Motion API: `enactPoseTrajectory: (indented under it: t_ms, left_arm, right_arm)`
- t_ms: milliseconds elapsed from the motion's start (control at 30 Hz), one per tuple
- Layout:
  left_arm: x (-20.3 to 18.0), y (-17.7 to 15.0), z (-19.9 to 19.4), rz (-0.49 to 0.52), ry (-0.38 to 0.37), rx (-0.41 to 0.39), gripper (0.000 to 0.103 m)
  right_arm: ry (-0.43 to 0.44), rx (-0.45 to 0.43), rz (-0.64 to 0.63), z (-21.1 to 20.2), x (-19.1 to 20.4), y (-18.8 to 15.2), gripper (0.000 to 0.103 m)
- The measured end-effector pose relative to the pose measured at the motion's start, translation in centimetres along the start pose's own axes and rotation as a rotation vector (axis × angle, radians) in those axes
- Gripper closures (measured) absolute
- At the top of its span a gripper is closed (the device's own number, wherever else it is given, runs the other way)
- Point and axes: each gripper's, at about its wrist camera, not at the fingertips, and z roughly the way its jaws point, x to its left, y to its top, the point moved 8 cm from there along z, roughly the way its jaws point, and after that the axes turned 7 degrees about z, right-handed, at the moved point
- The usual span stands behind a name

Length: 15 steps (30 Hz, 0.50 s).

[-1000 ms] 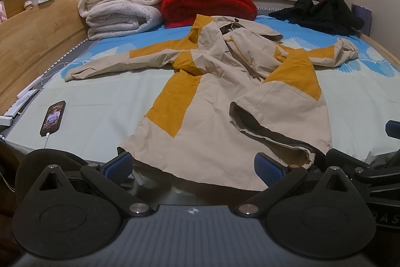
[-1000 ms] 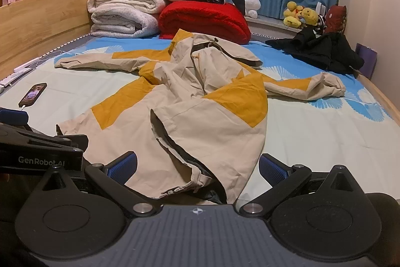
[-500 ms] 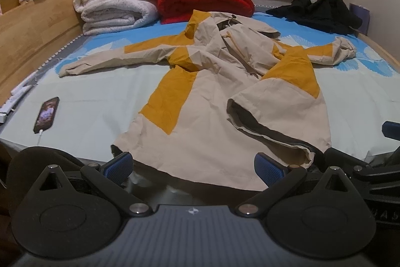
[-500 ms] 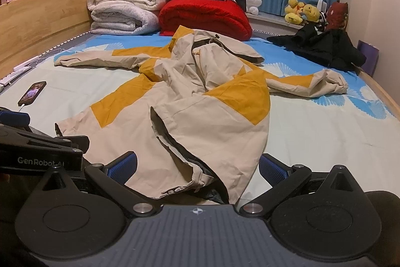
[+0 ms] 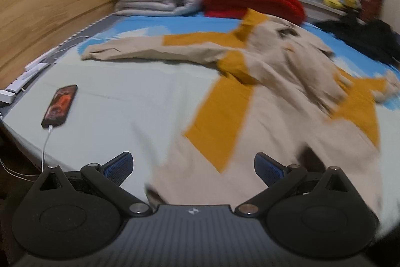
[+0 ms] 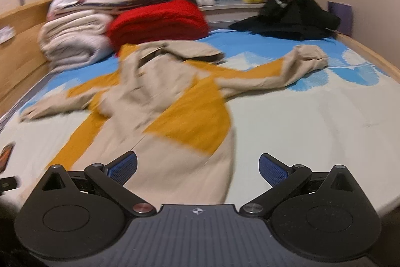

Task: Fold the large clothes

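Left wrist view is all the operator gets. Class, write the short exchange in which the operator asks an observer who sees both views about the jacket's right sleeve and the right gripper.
Operator: Where does the jacket's right sleeve end? My frame cuts it off.
Observer: It lies stretched out to the right. Its cuff is bunched up on the blue print of the sheet, short of the black clothes.
Operator: Is the right gripper holding anything?
Observer: No. Its jaws stand wide apart with nothing clamped, and the jacket's near edge shows between them.
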Motion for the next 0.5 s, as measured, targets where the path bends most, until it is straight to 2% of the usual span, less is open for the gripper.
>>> enactPoseTrajectory:
  t_ms: [100, 167, 333, 400, 500]
  left_arm:
    - [1.8, 3.0, 3.8, -0.050, -0.006, 0.015, 0.000]
    - [2.7, 5.1, 6.7, -0.099, -0.042, 0.021, 0.000]
    - [4.2, 11.7, 15.6, -0.181, -0.052, -0.001, 0.000]
    - [4.4, 14.2, 20.1, -0.217, -0.046, 0.022, 0.000]
    - [5.1, 17.5, 26.8, -0.268, -0.004, 0.046, 0.000]
  right_arm:
    - [-0.013, 0.020, 0.057, 4.0, -2.8, 3.3, 0.001]
    - [0.003, 0.051, 0.123, 7.2, -4.7, 5.0, 0.001]
    - [0.026, 0.148, 0.367, 17.3, -9.4, 9.1, 0.001]
    - [-0.001, 0.166, 0.456, 22.0, -11.2, 10.7, 0.001]
    - [-0.094, 0.147, 0.529, 28.5, -14.0, 12.7, 0.001]
